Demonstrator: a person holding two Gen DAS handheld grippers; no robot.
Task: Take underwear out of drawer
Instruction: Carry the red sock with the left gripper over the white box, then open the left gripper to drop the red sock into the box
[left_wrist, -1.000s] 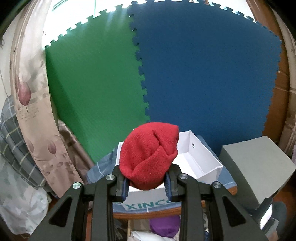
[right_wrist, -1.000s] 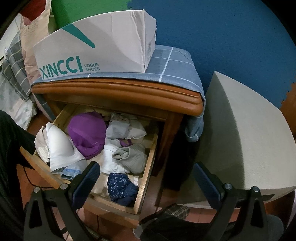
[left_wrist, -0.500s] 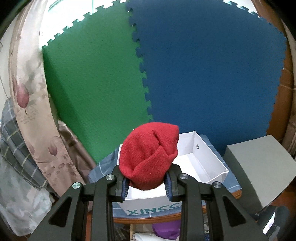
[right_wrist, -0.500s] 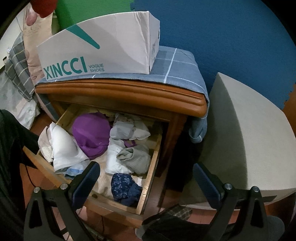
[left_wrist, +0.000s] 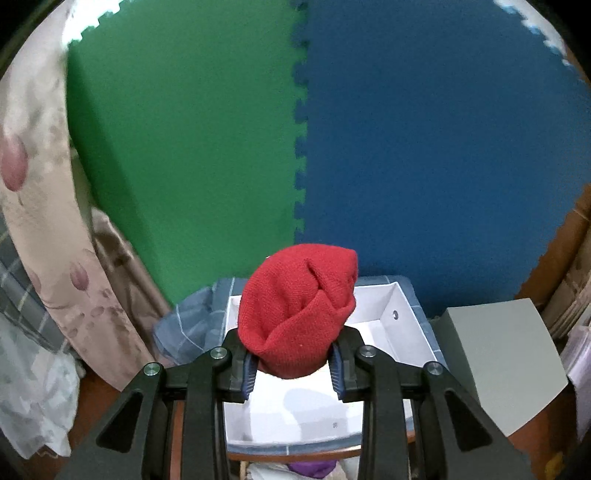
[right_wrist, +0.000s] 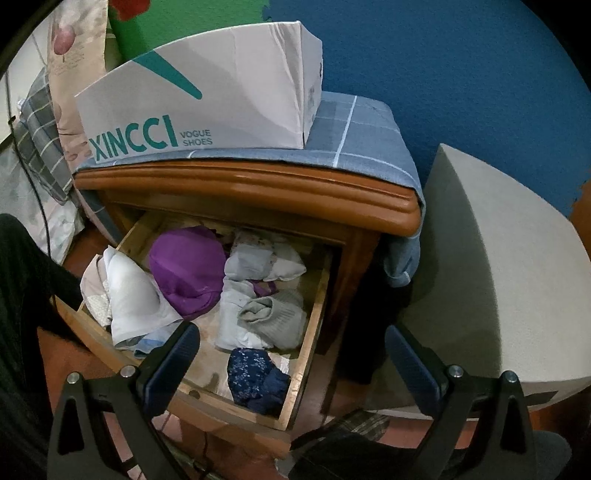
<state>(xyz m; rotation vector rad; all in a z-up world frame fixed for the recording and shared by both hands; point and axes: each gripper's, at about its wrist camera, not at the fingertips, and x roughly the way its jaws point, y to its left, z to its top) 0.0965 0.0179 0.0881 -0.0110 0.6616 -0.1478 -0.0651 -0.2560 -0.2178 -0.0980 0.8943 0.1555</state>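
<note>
Left claw (left_wrist: 291, 363) pinches a red knit bundle (left_wrist: 299, 310) between its pads, and I see it held above the open white box (left_wrist: 406, 325). Right claw (right_wrist: 291, 365) gapes wide with nothing in it, hanging over the open drawer (right_wrist: 303, 354). Inside the drawer I see a navy piece (right_wrist: 256, 380) nearest, then a grey one (right_wrist: 273, 321), a white one (right_wrist: 129, 295) at left and a purple one (right_wrist: 186, 269) farther back. Beyond, the box sits on the blue cloth (right_wrist: 362, 147) covering the nightstand (right_wrist: 258, 188), with green (left_wrist: 184, 140) and blue mats (left_wrist: 443, 147) behind.
</note>
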